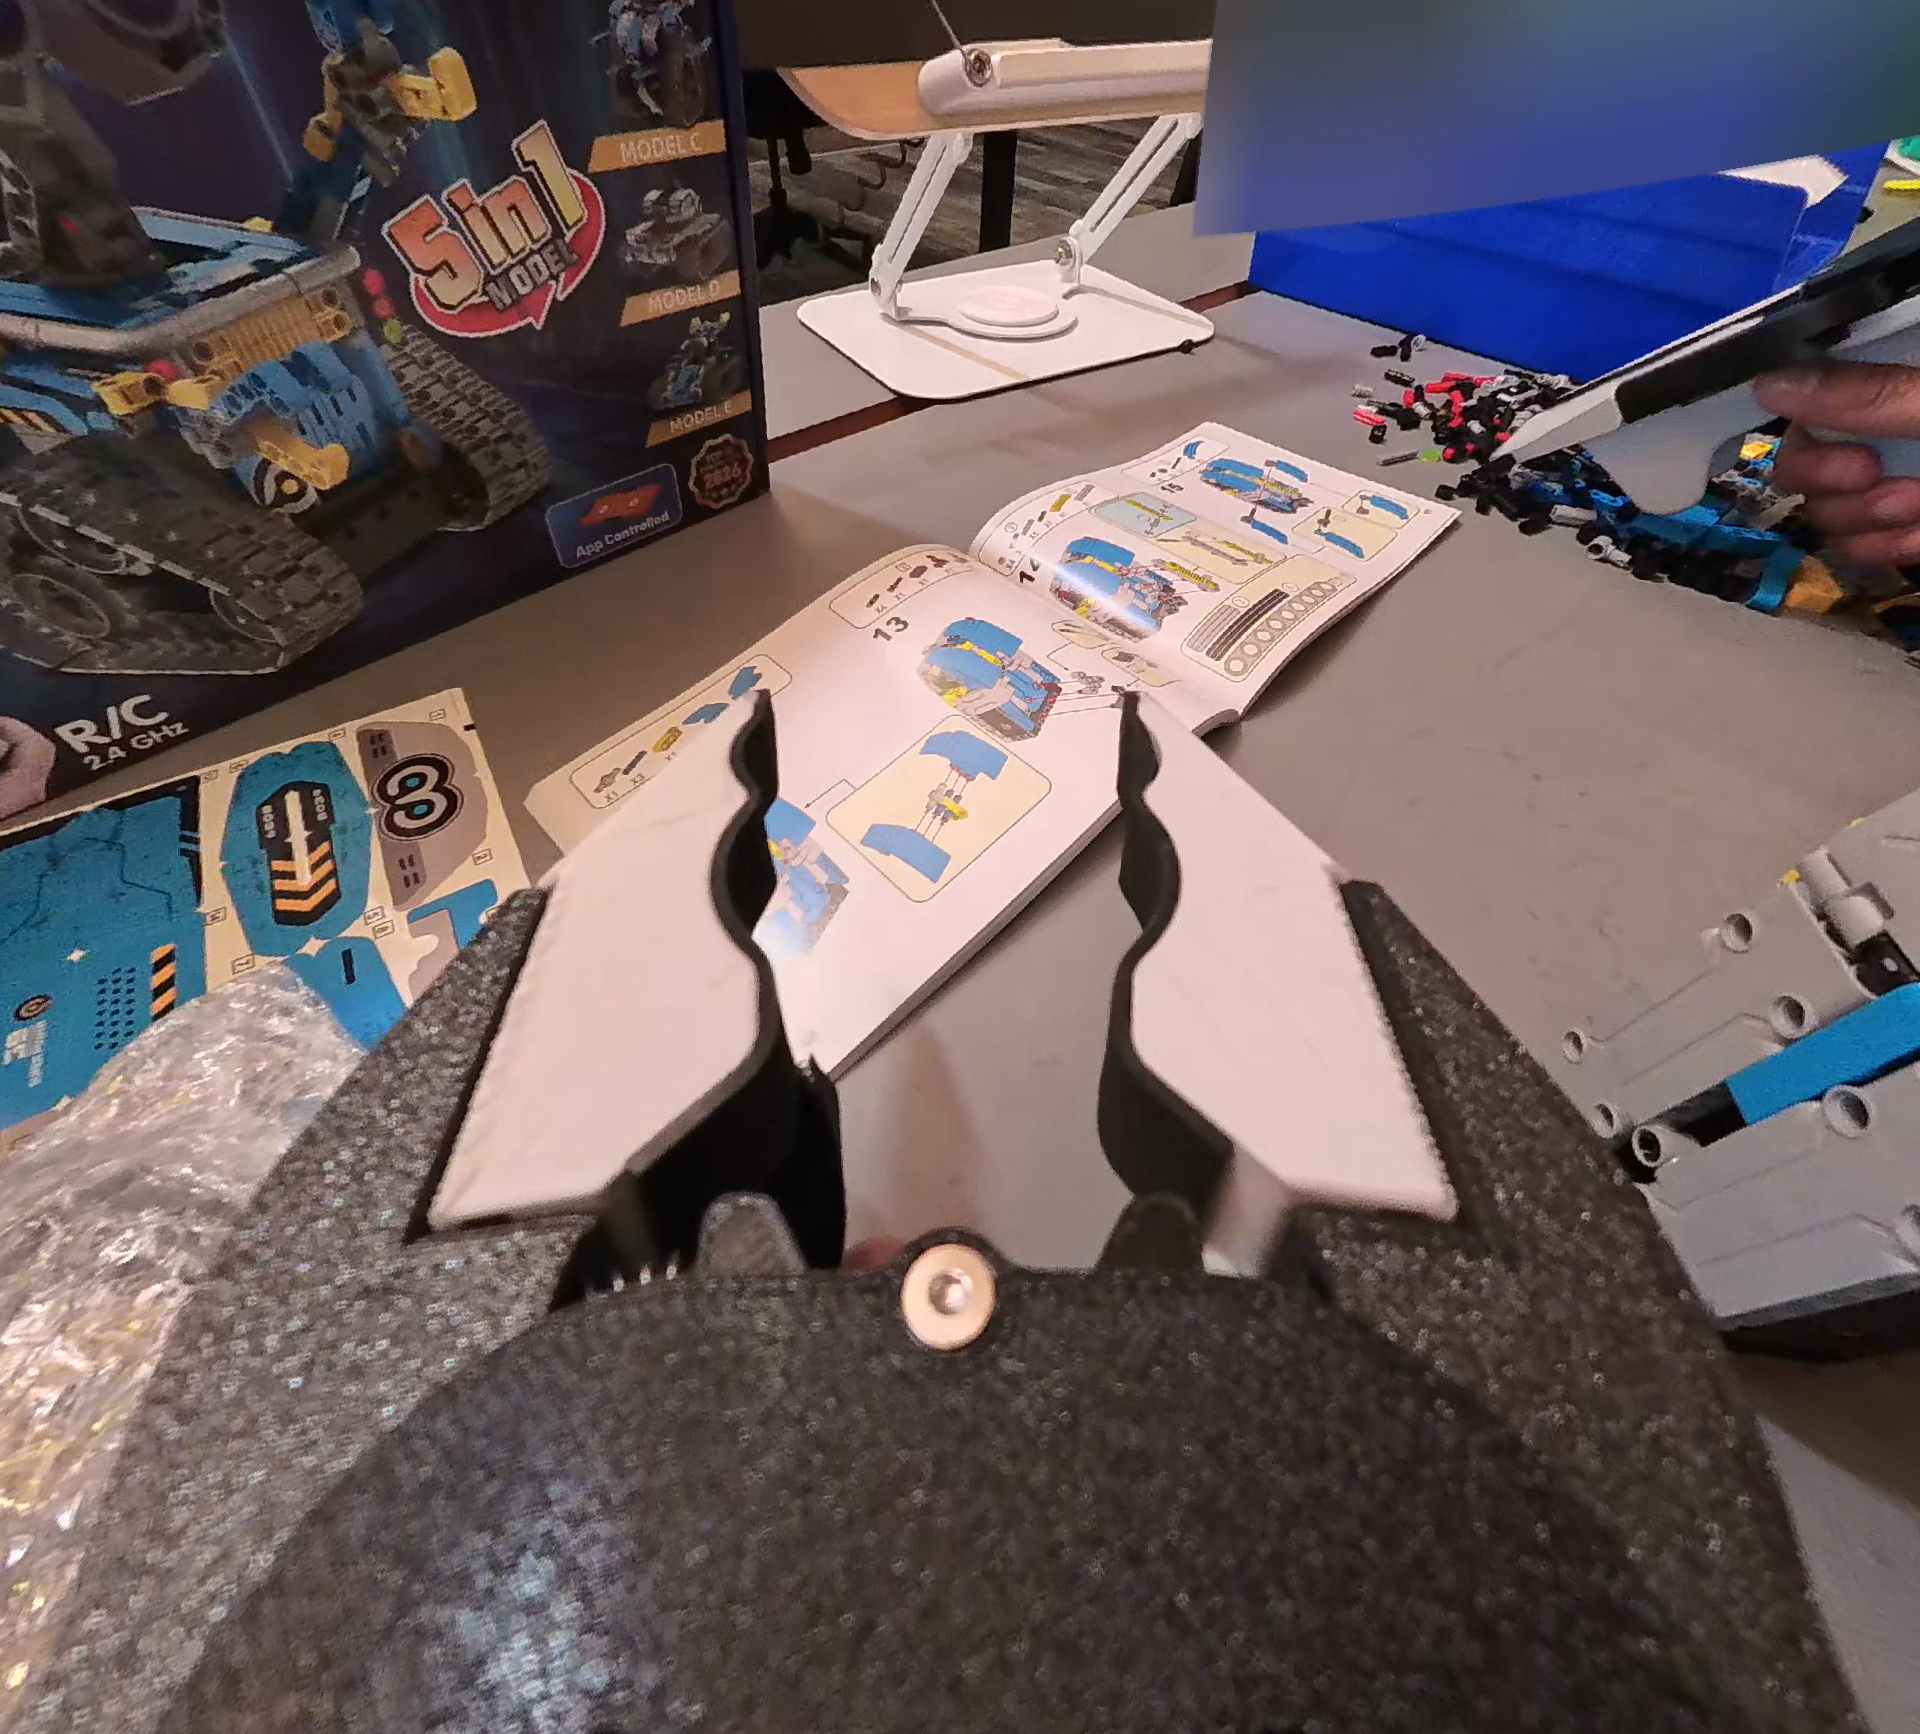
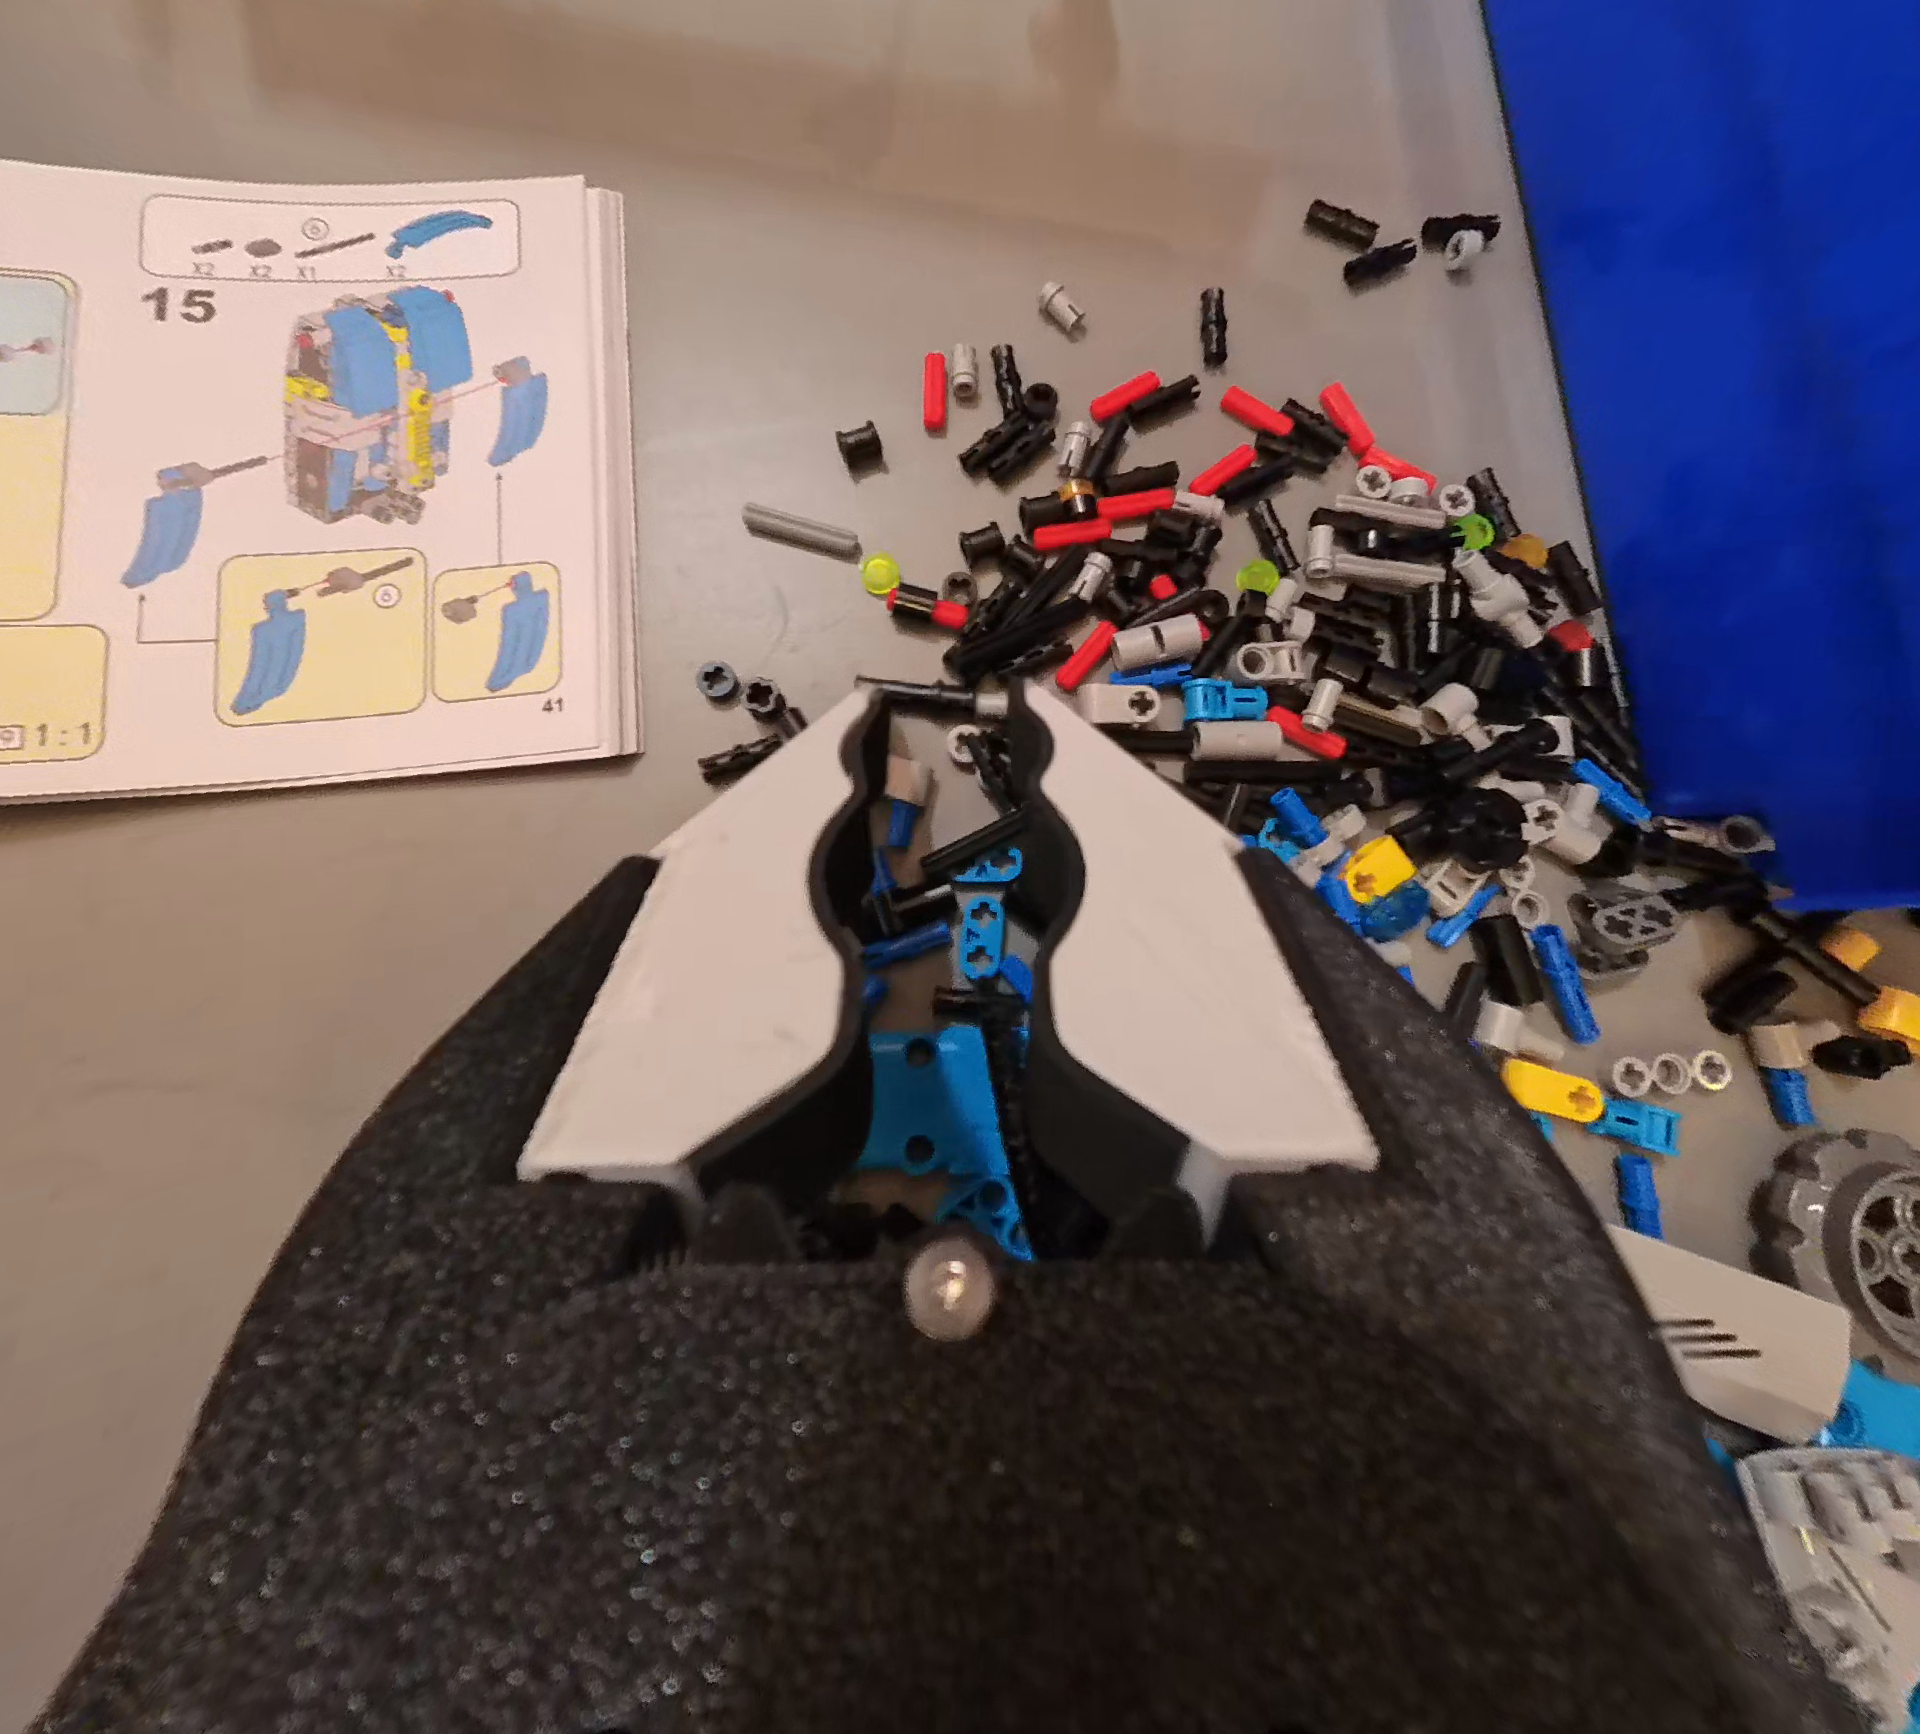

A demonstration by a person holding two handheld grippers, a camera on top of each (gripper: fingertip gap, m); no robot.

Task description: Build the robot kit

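My left gripper (image 1: 945, 708) is open and empty, with its jaws wide apart. It hovers over an open instruction booklet (image 1: 1195, 562) lying on the grey table (image 1: 1455, 801). My right gripper (image 2: 948, 695) is open with only a narrow gap between the tips. It hangs over the near left edge of a pile of small black, red, grey and blue building pieces (image 2: 1299, 593). A blue plate piece (image 2: 925, 1102) lies below it, seen between the jaws. In the left wrist view the right gripper (image 1: 1517, 443) points down at the pile (image 1: 1475, 427), held by a hand (image 1: 1849, 479).
A large toy-kit box (image 1: 312, 282) stands at the back left. A sticker sheet (image 1: 260, 884) and a crumpled plastic bag (image 1: 125, 1217) lie in front of it. A white folding stand (image 1: 997, 313) stands behind the booklet. A grey part-built model (image 1: 1787, 1061) sits at right. A blue container (image 2: 1714, 334) borders the pile. The grippers' ends are close to 35 cm from one another.
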